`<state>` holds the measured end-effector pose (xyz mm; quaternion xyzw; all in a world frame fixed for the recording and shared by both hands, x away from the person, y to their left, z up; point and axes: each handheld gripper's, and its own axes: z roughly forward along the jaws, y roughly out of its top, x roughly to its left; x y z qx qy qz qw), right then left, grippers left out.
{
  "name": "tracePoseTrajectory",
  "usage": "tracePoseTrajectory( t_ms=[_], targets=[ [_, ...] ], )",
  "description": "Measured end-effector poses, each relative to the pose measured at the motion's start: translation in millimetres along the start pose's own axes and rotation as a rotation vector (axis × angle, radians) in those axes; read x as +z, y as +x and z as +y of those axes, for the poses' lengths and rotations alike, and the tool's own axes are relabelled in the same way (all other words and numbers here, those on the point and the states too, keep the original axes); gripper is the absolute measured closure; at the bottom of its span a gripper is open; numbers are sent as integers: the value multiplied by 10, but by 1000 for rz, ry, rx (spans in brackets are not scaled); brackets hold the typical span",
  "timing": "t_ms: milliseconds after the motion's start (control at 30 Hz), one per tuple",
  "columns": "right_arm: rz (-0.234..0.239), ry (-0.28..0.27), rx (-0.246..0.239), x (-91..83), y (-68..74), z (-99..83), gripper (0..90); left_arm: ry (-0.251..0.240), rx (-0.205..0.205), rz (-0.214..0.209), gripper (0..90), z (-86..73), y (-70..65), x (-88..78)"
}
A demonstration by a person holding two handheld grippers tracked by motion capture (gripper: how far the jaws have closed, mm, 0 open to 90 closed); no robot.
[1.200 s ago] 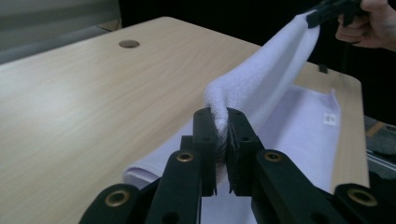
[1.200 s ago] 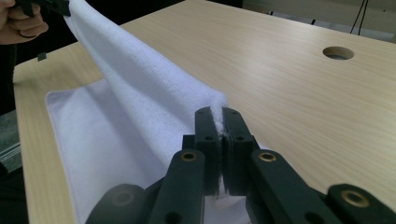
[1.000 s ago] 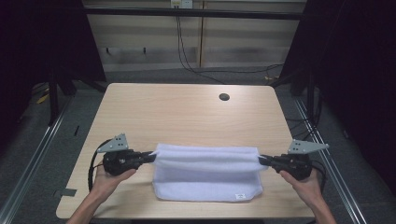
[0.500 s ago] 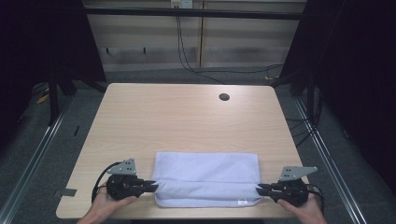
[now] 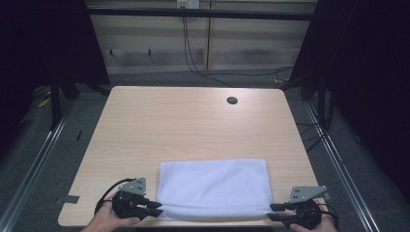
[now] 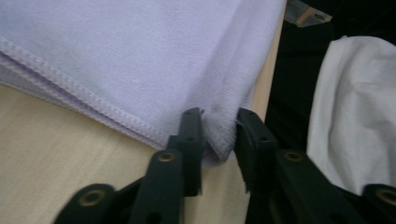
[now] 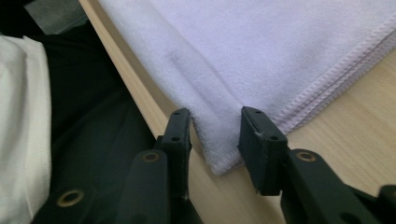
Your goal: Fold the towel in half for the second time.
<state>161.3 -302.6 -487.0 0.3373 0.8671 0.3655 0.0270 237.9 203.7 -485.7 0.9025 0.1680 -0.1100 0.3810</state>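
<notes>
Here, a folded pale lilac towel (image 5: 213, 188) is lying flat on the wooden table (image 5: 193, 125), close to the near edge where the person is sitting. It is well apart from the small dark round hole (image 5: 232, 100) in the far part of the table top.

The left gripper (image 5: 153, 209) is sitting at the towel's near left corner, and a hand (image 5: 104, 221) is holding it from behind. In the left gripper view, the two black jaws of the left gripper (image 6: 219, 135) are standing a little apart, one on each side of the towel's corner (image 6: 140, 60). The corner is lying in the gap between them. The jaws are near the cloth, but they are not squeezing it tight.

The right gripper (image 5: 273, 212) is sitting at the towel's near right corner. Its grey three-cornered plate is sticking up on top of it. In the right gripper view, the jaws of the right gripper (image 7: 215, 135) are spread wider, and the towel's corner (image 7: 261, 46) is poking down between them with room on both sides. The stitched edge of the towel is running off past one jaw.

In both gripper views, some white cloth (image 6: 355, 107) is showing past the table edge, by the person.
</notes>
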Motion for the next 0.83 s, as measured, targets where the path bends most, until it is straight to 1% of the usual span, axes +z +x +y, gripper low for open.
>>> tracePoseTrajectory(
  t_ms=[33,67,100,133,167,233,267,300,367,400,433,467,500,533,567,600,633,667,700,733,767,800,833],
  targets=[
    [6,-9,2,-6,-5,-1,565,-18,-7,13,646,3,-9,-13],
    [16,-22,16,-18,-12,-1,543,-34,-3,18,613,8,-4,-46],
    [11,-42,22,-37,-21,-1,524,-72,-16,9,581,11,3,-81],
    [4,-68,32,-63,-31,0,500,-118,-43,5,549,11,14,-125],
    [-8,-98,47,-89,-49,3,485,-155,-64,10,515,11,41,-173],
    [-18,-159,83,-133,-109,15,477,-233,-124,34,464,17,108,-265],
    [-37,-184,103,-155,-148,28,452,-274,-153,46,454,18,150,-305],
    [-61,-207,130,-171,-191,48,435,-302,-177,76,449,24,196,-344],
    [-115,-243,168,-198,-272,96,419,-340,-225,167,418,44,302,-405],
    [-141,-258,179,-208,-319,126,410,-365,-250,204,402,52,360,-435],
    [-169,-274,190,-220,-360,159,401,-380,-264,243,401,63,414,-463],
    [-188,-293,201,-230,-405,193,394,-395,-278,268,399,73,469,-485],
    [-198,-310,205,-234,-457,228,382,-413,-299,283,392,79,526,-501],
    [-209,-322,207,-233,-507,259,375,-429,-317,287,388,78,581,-514],
    [-232,-333,203,-220,-563,278,372,-447,-336,290,388,75,614,-512],
    [-269,-352,213,-198,-620,277,352,-453,-343,309,388,67,627,-509],
    [-278,-376,239,-174,-675,261,339,-459,-342,317,380,57,634,-502],
    [-281,-367,250,-159,-713,244,324,-451,-336,340,360,46,640,-495],
    [-310,-353,245,-150,-717,223,320,-440,-331,377,335,41,648,-485],
    [-334,-356,248,-151,-717,189,319,-426,-327,389,318,40,668,-478],
    [-341,-359,257,-160,-724,161,304,-416,-322,385,316,32,687,-475],
    [-357,-356,257,-177,-723,148,294,-420,-324,379,316,23,692,-464],
    [-383,-369,261,-198,-714,135,293,-416,-320,377,301,16,692,-456]
  ],
)
